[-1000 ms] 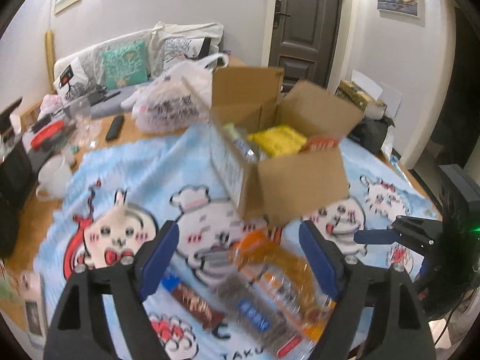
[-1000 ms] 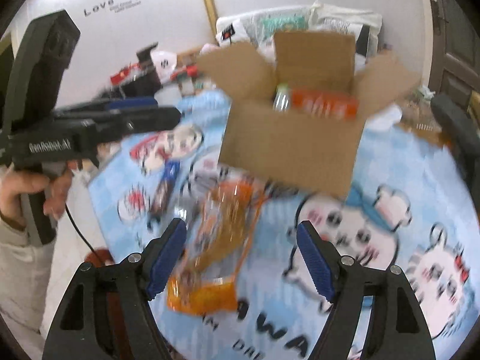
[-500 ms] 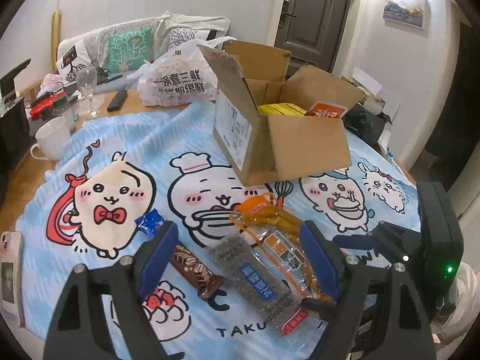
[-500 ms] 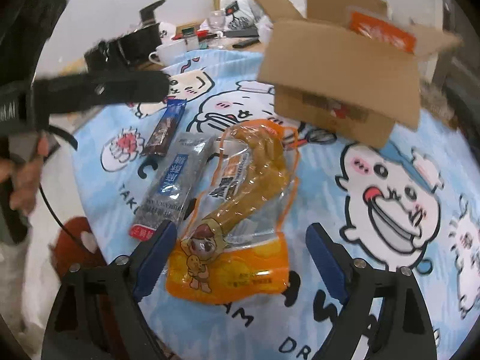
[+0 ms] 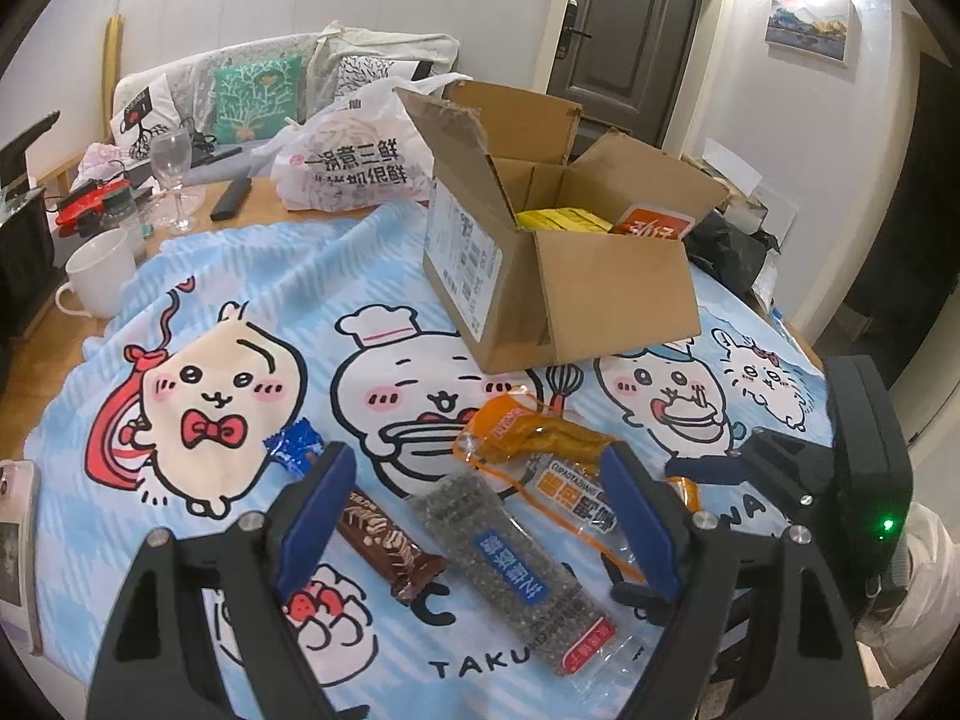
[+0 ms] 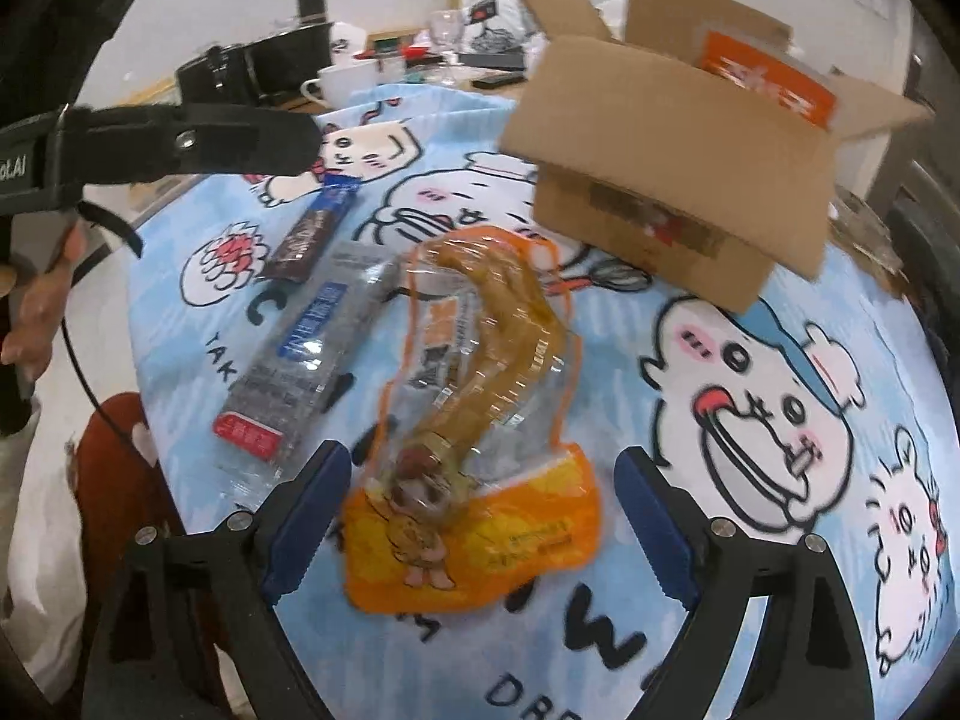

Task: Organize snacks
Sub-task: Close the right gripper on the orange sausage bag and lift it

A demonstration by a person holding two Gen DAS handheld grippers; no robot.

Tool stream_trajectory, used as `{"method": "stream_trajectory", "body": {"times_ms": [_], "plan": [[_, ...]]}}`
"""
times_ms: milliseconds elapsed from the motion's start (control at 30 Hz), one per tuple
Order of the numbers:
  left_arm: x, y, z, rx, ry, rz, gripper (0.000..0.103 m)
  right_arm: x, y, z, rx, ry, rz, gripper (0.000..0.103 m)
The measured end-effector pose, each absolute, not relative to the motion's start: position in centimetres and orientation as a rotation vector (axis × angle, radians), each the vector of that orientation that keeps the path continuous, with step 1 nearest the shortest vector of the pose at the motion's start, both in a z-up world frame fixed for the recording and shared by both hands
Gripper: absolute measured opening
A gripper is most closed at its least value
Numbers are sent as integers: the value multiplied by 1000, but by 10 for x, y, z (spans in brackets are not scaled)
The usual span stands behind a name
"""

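Three snacks lie on the blue cartoon cloth (image 5: 252,276): an orange chicken-leg packet (image 6: 480,420) (image 5: 540,450), a grey sesame bar with a blue label (image 5: 516,564) (image 6: 300,354), and a brown chocolate bar (image 5: 384,534) (image 6: 315,228). An open cardboard box (image 5: 576,288) (image 6: 672,180) behind them holds yellow and orange packs. My left gripper (image 5: 480,522) is open above the grey bar and empty. My right gripper (image 6: 480,528) is open, with its fingers either side of the orange packet's lower end, not touching it.
A white mug (image 5: 102,276), a wine glass (image 5: 171,162), a remote (image 5: 231,198) and a printed plastic bag (image 5: 354,162) stand at the table's back left. A phone (image 5: 15,546) lies at the left edge. A sofa with cushions is behind.
Both grippers have come down and closer to the snacks at the table's front. The right gripper now straddles the orange packet. Both stay open.
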State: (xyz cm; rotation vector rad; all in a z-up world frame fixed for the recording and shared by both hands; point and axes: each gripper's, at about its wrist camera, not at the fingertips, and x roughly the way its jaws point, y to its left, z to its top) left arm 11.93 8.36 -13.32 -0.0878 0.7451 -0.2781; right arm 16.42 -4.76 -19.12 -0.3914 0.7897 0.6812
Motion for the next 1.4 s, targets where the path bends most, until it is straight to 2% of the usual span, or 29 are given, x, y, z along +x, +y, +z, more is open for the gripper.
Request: {"method": "stream_trajectory", "body": {"times_ms": [100, 133, 167, 267, 767, 1167, 1400], "plan": [[119, 82, -133, -85, 747, -283, 81, 169, -41, -193, -374, 794, 672, 87], [119, 82, -133, -86, 748, -284, 81, 171, -39, -193, -369, 795, 665, 81], [119, 82, -133, -89, 750, -283, 81, 172, -38, -191, -367, 789, 662, 64], [120, 80, -136, -97, 761, -290, 81, 170, -35, -188, -379, 791, 665, 57], [125, 64, -141, -133, 791, -385, 81, 144, -45, -161, -285, 766, 803, 55], [115, 100, -108, -251, 690, -370, 78, 132, -34, -115, -190, 674, 967, 55], [120, 116, -114, -313, 711, -328, 78, 130, -24, -103, -207, 618, 950, 52]]}}
